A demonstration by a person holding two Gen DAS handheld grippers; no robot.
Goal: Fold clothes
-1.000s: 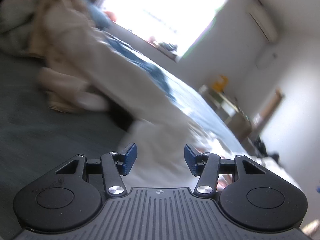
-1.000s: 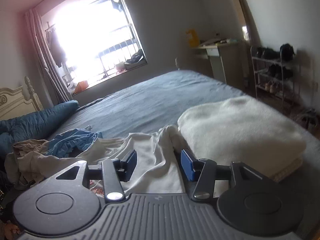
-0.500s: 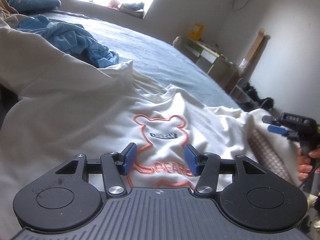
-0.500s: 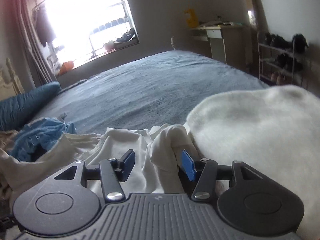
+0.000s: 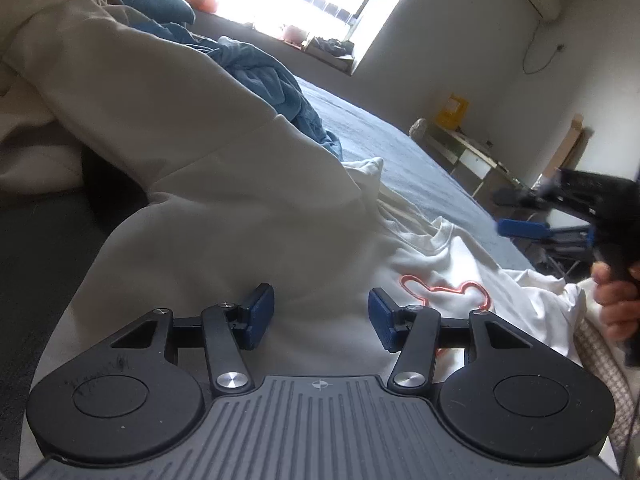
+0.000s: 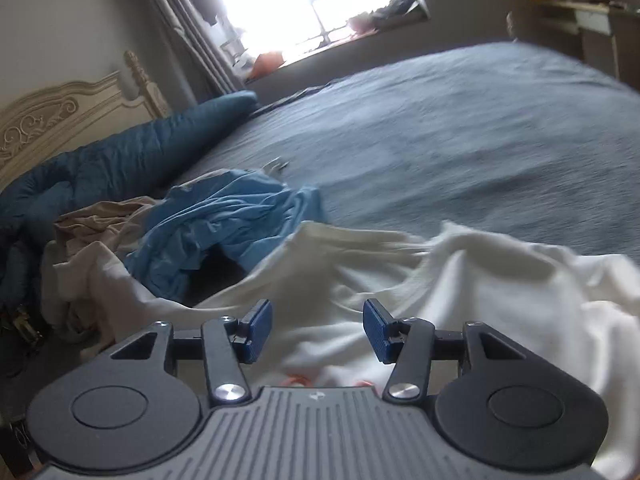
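Observation:
A white T-shirt with an orange bear outline lies crumpled on the blue bed; it also shows in the right wrist view. A beige garment lies over its left part. My left gripper is open and empty, low over the beige cloth. My right gripper is open and empty, just above the white shirt; it shows at the right edge of the left wrist view, held by a hand.
A crumpled light blue garment and a tan one lie left of the shirt. A dark blue duvet lies by the headboard. The blue bedspread stretches beyond. A desk stands by the wall.
My left gripper has moved left, over the beige garment. My right gripper has swung left away from the fluffy white pile, over the white shirt. Both stay open.

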